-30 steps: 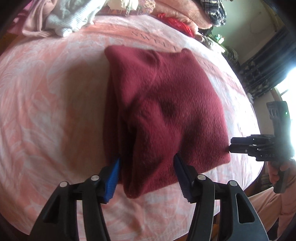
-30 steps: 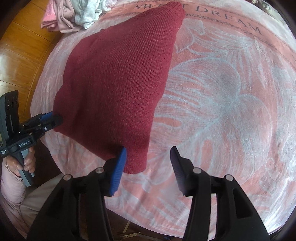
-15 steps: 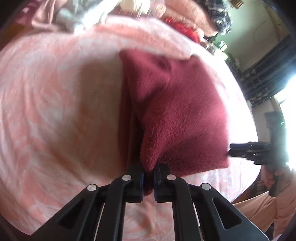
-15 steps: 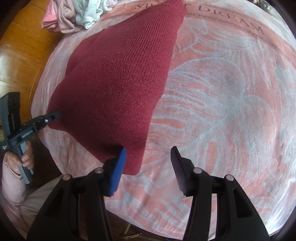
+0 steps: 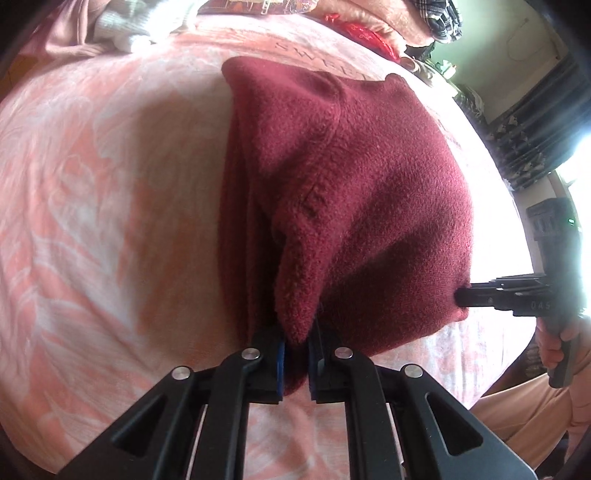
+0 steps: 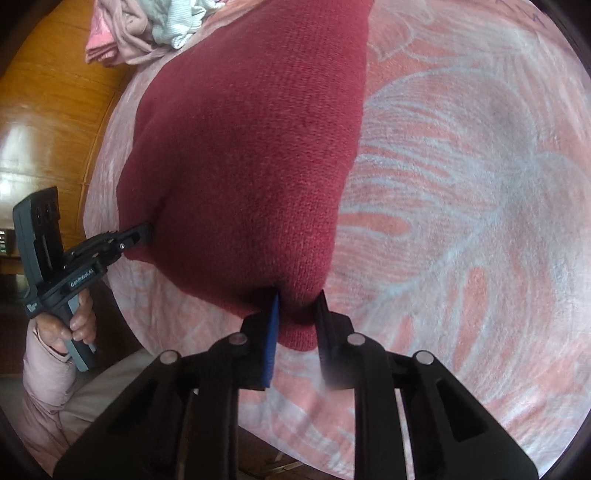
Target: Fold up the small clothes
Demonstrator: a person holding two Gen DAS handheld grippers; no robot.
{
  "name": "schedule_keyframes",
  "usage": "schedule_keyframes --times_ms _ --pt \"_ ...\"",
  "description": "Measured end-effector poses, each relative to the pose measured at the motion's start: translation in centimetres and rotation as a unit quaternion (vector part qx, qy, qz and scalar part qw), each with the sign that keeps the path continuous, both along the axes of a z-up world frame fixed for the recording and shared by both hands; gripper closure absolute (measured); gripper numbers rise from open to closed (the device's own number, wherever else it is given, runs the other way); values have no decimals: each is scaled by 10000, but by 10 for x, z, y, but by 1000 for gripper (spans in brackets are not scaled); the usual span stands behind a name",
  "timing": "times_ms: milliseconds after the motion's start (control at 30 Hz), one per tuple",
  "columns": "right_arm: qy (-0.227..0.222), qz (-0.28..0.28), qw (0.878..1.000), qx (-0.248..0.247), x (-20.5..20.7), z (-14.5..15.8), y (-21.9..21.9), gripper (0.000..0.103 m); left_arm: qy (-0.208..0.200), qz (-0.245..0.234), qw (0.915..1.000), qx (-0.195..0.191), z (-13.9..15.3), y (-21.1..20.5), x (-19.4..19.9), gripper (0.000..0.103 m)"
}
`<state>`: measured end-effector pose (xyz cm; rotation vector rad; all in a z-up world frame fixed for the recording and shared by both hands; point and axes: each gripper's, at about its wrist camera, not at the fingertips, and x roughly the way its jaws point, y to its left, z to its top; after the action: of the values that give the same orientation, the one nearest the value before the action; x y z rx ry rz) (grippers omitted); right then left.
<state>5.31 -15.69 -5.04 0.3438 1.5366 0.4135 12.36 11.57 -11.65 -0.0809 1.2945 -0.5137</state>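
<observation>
Lying folded on the pink leaf-print blanket (image 5: 92, 221), filling the middle of both frames: dark red knitted garment (image 5: 369, 192). Clamped on its near left corner at bottom centre of the left wrist view: left gripper (image 5: 295, 354), jaws together with the fabric pinched between. Closing on the other near corner at bottom centre of the right wrist view: right gripper (image 6: 297, 325), fabric between the jaws, bunched there. Heaped at the upper left: pile of pale clothes (image 6: 147, 33).
</observation>
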Motion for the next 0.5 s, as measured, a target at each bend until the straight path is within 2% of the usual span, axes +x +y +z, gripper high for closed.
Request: schedule_keyframes --times_ms 67,133,200,267,367,400,433,500 --pt "-98 198 9991 -354 -5 6 8 89 -21 -39 10000 59 -2 -2 0 94" --pt "-75 404 9954 -861 -10 -9 17 89 -44 -95 9998 144 -7 -7 1 92" --pt "-54 366 9951 -922 -11 -20 19 89 -13 -95 9998 159 -10 -7 2 92" --pt "-147 489 9936 -1007 -9 -13 22 88 14 -77 9998 166 -9 -9 4 92" --pt "-200 501 9940 -951 -8 -7 22 81 149 -25 9999 52 -4 -7 8 89" --pt "-182 455 9948 -890 -8 -3 19 75 183 -23 9998 4 0 -5 10 89" --pt "-160 424 9955 -828 -7 1 16 70 181 -27 9998 -33 4 -4 11 84" --pt "-216 362 9966 -714 -5 12 9 63 -43 6 10000 -76 21 -3 16 56"
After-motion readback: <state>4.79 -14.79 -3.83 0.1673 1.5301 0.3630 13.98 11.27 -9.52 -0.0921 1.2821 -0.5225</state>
